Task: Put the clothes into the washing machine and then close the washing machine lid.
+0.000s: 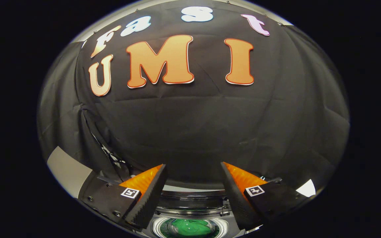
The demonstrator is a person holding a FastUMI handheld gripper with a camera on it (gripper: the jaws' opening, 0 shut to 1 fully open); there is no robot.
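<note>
My gripper [193, 167] is open, its two fingers spread wide with nothing between them. It points at the black cloth wall. Below and between the fingers lies the top of the washing machine [190, 202]. Its round opening sits under the gripper, and a green cloth [189, 227] lies inside the drum. A white ring [155, 227] frames that opening. The lid cannot be made out with certainty; a dark glossy band just beyond the opening may be part of it.
The black cloth wall [193, 125] hangs close ahead, just behind the machine. A pale panel [67, 172] shows at the left beside the cloth, and a small white patch [307, 189] at the right.
</note>
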